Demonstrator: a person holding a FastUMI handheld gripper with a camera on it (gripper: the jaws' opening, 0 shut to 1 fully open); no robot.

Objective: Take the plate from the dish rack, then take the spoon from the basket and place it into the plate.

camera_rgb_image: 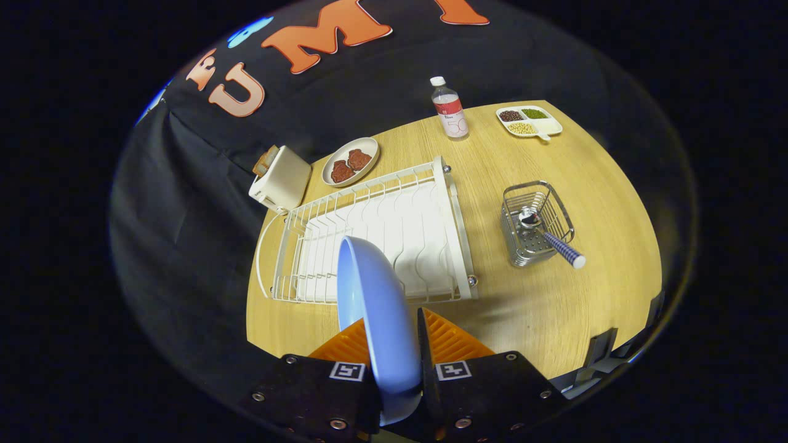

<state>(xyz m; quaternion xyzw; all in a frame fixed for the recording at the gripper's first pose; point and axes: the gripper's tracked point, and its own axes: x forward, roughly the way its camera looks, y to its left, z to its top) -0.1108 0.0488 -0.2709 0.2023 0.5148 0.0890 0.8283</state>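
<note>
The gripper (394, 344) is clamped on a light blue plate (375, 307), both fingers pressing its faces while it stands on edge between them, above the near end of the white wire dish rack (369, 237). To the right of the rack sits a wire basket (537, 223) on the wooden table (554, 307), with a spoon (551, 237) in it, bowl inside and checked handle sticking out over the rim. Beyond the rack stand a toaster (281, 178), a plate of cookies (351, 162), a bottle (449, 109) and a divided tray of beans (528, 120).
</note>
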